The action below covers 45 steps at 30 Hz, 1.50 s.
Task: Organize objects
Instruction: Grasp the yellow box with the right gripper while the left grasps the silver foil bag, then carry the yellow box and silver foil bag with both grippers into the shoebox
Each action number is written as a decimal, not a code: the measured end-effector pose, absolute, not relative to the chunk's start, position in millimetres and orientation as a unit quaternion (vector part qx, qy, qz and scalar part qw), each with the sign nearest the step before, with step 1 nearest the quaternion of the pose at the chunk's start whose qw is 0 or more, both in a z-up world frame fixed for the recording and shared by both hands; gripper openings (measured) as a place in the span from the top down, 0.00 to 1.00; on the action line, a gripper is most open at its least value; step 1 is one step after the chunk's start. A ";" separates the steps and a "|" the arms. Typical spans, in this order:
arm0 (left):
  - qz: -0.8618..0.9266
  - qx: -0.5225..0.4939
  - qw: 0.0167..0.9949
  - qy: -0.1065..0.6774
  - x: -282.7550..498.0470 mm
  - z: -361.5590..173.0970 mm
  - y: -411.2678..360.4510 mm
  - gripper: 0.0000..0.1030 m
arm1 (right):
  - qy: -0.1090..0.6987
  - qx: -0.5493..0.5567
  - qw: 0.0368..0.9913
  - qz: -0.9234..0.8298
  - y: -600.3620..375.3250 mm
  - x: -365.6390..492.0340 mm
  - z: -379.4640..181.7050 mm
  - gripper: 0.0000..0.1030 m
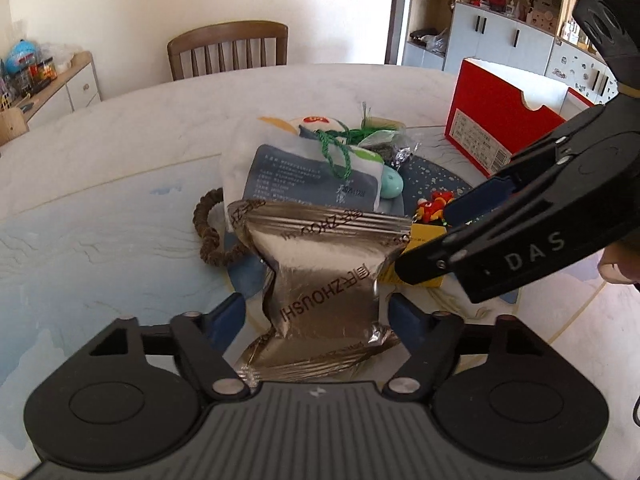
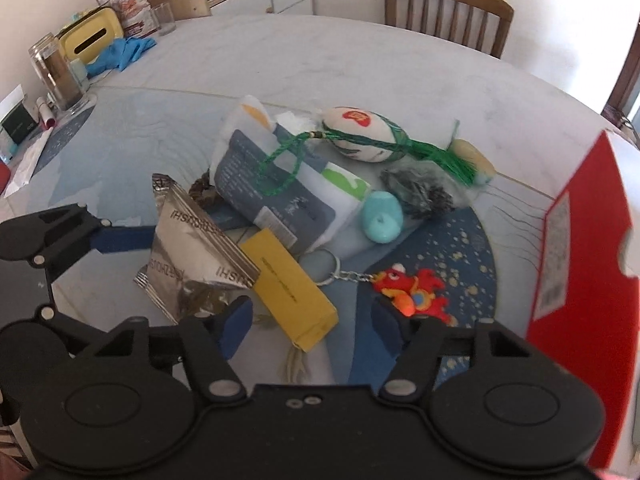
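Marble-patterned counter (image 2: 360, 52) carries a clutter pile at centre; the left claw (image 1: 316, 312) grips the silver foil packet (image 1: 320, 280) at its 6 o'clock, the right claw (image 2: 312, 316) open over the yellow box (image 2: 292, 284), probably next bound for the red box (image 2: 580, 240) at 3 o'clock.

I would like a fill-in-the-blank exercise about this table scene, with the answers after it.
1. The left tongs hold a ____ foil packet.
2. The box standing on the table's right side is ____.
3. The right tongs are open above a ____ carton.
4. The dragon keychain is mostly ____.

Answers: silver; red; yellow; red
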<state>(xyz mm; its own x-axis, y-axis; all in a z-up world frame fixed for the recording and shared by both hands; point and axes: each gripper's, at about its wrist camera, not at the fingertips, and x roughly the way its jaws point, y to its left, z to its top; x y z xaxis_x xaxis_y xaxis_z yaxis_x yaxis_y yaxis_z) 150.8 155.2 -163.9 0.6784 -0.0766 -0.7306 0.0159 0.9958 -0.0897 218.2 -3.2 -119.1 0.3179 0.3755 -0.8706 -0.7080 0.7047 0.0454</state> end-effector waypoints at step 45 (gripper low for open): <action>-0.044 -0.084 0.915 0.393 141.6 -86.3 135.4 0.56 | 0.429 -0.104 0.840 0.315 -46.1 172.2 -55.0 0.73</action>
